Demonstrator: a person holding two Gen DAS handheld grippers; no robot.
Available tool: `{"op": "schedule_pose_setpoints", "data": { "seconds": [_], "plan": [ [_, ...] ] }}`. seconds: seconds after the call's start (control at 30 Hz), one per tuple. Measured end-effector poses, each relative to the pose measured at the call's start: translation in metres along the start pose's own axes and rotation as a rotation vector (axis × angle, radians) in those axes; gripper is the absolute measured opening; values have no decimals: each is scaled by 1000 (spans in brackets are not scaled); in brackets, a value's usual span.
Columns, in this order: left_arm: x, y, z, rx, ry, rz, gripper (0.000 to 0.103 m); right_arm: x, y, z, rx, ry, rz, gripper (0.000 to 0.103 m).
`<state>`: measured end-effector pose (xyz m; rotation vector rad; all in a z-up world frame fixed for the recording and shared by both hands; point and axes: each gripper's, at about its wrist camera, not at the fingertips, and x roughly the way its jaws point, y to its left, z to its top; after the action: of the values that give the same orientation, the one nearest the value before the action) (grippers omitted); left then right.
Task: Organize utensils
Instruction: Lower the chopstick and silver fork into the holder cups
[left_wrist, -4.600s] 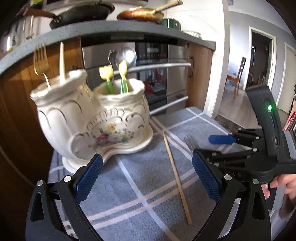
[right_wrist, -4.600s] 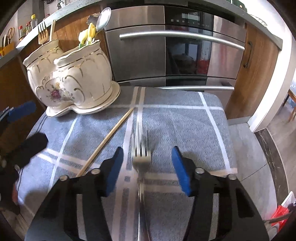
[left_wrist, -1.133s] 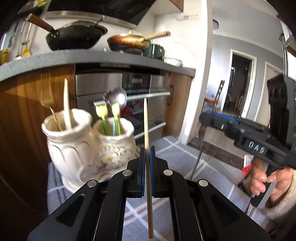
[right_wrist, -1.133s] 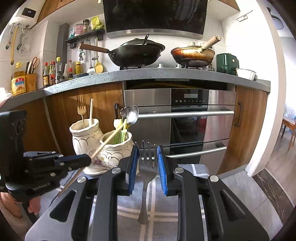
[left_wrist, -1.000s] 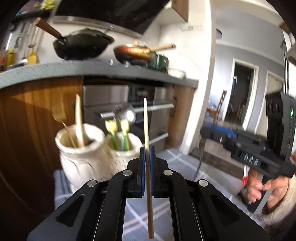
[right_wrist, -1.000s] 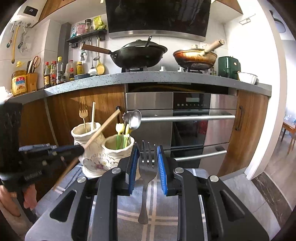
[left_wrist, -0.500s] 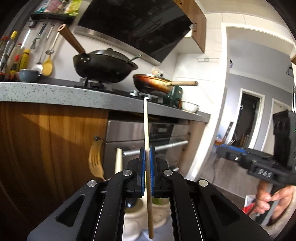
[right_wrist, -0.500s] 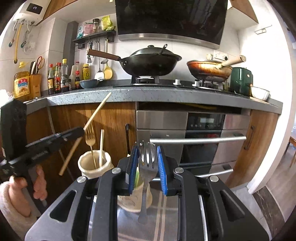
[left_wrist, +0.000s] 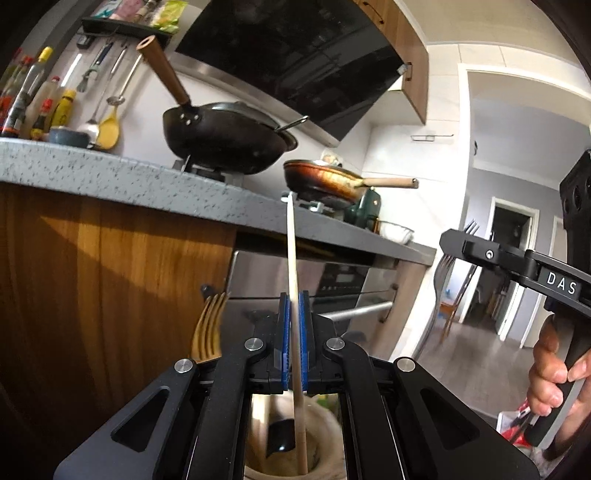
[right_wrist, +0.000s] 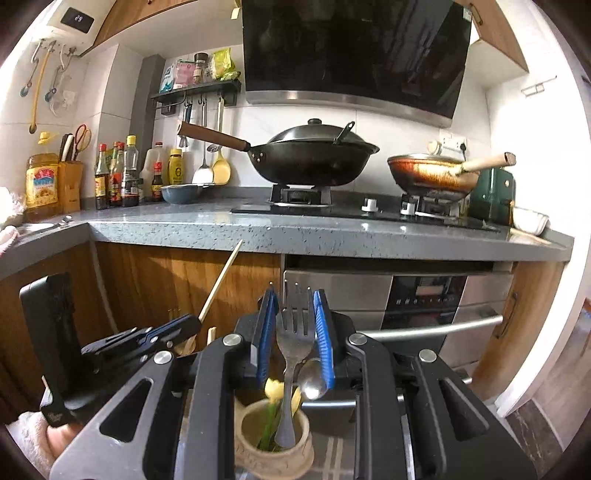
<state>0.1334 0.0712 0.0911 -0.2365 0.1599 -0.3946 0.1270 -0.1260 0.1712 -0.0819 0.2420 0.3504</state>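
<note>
My left gripper (left_wrist: 293, 341) is shut on a wooden chopstick (left_wrist: 294, 266) held upright, its lower end inside the mouth of the cream ceramic holder's left pot (left_wrist: 325, 452). A gold fork (left_wrist: 207, 332) stands in that pot. My right gripper (right_wrist: 295, 332) is shut on a steel fork (right_wrist: 293, 334), tines up, its handle end down in the right pot (right_wrist: 275, 441), which holds yellow-green handled utensils and a steel spoon (right_wrist: 312, 380). The left gripper with the chopstick also shows in the right wrist view (right_wrist: 177, 330).
A grey stone counter (right_wrist: 295, 232) overhangs above, with a black wok (right_wrist: 314, 158) and a copper pan (right_wrist: 432, 177) on the hob. A steel oven (right_wrist: 424, 306) is behind. A grey checked cloth (right_wrist: 332, 454) lies under the holder.
Both grippers picked their utensils off the cloth, raised them, then moved over the holder. In the last half second both lowered, so the chopstick and fork ends now sit inside the pots.
</note>
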Motion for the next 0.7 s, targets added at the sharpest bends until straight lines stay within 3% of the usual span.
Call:
{"op": "schedule_pose_setpoints", "data": {
  "seconds": [0.3,0.7],
  "plan": [
    [7,0,-18,48,7,12,5,27,-4,-30,36,32,-11,21],
    [-10,-6,-36,93,120,-26,5,39,-15,-67,106,144,25,21]
  ]
}}
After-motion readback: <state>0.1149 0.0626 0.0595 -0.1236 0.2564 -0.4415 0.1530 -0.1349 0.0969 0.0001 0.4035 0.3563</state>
